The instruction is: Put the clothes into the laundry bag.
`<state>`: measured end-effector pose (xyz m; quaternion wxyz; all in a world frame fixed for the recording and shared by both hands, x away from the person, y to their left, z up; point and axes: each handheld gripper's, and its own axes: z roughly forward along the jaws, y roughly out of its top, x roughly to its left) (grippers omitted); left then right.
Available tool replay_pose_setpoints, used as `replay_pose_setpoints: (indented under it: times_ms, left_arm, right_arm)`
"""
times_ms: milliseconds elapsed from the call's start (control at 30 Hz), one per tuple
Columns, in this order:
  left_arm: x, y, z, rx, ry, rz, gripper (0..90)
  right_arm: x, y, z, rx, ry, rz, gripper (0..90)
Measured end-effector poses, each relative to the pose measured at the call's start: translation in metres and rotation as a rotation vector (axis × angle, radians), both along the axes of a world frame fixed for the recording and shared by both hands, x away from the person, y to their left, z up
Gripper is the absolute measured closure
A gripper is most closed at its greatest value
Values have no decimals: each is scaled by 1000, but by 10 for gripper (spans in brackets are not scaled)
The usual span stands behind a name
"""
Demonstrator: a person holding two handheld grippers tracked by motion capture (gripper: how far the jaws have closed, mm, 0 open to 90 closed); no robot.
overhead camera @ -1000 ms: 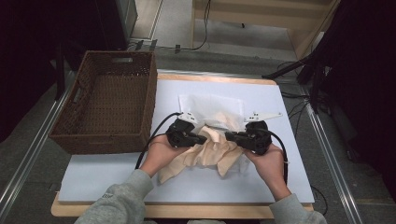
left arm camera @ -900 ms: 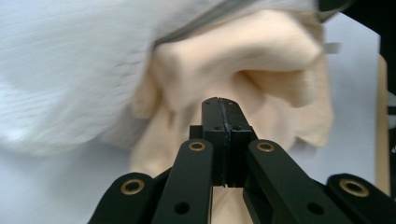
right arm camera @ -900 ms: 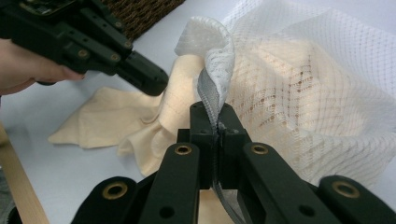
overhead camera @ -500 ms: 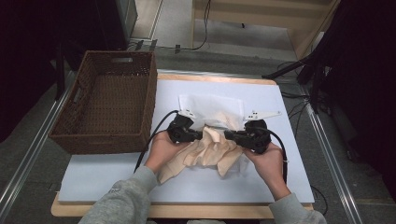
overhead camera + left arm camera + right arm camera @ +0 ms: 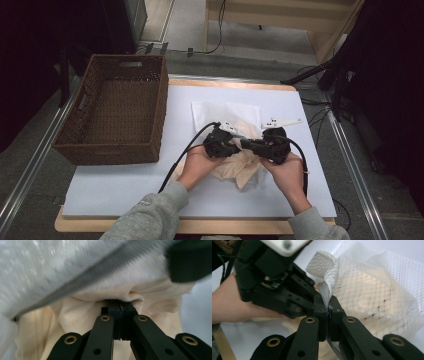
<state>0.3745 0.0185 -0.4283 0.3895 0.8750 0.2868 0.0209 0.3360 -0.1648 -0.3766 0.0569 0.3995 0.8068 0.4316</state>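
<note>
A white mesh bag [image 5: 220, 112] lies on the white mat, with a cream cloth [image 5: 240, 167] bunched at its near edge. My left gripper [image 5: 244, 142] points right and is shut on a fold of the cream cloth [image 5: 82, 315], under the bag's mesh and zipper [image 5: 100, 272]. My right gripper [image 5: 253, 146] points left, tip to tip with it. In the right gripper view it [image 5: 328, 312] is shut on the bag's zipper edge [image 5: 328, 282], and part of the cloth [image 5: 362, 297] shows through the mesh. The left gripper [image 5: 277, 285] sits just behind that edge.
A brown wicker basket [image 5: 115, 110] stands at the left, half off the white mat [image 5: 125, 185]. Cables trail from both grippers toward the table's near edge. Dark equipment and floor cables lie beyond the right rail.
My left gripper has moved right with the cloth until it meets the right gripper. The cloth is more bunched between the hands. The right hand has stayed put.
</note>
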Motion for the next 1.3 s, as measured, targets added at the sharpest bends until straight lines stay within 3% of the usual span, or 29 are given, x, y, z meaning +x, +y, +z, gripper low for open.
replay_pose_setpoints:
  times_ms: [300, 467, 567, 667, 800, 1000, 1167, 1300]
  left_arm:
    - [30, -10, -5, 35, -7, 86, 900]
    - [45, -6, -7, 48, 10, 118, 900]
    - [50, -3, -7, 30, 44, 116, 900]
    - [44, 2, 0, 7, 68, 89, 900]
    - [28, 12, 13, 19, 43, 44, 900]
    - [8, 33, 27, -10, 32, 32, 900]
    - [-13, 49, 23, -20, 46, 31, 900]
    - [-32, 59, 14, 3, 59, 28, 900]
  right_arm:
    - [-2, -6, 0, 9, 10, -20, 887]
    - [-4, -8, 0, 13, 31, -21, 891]
    - [-6, -9, -1, 9, 34, -22, 891]
    - [-7, -12, -1, -3, 20, -36, 889]
    - [-5, -16, -3, -7, 16, -54, 888]
    - [-4, -14, -4, -11, 11, -49, 888]
    - [-3, -12, -4, -12, 12, -47, 888]
    - [-2, -11, -4, -13, 17, -44, 887]
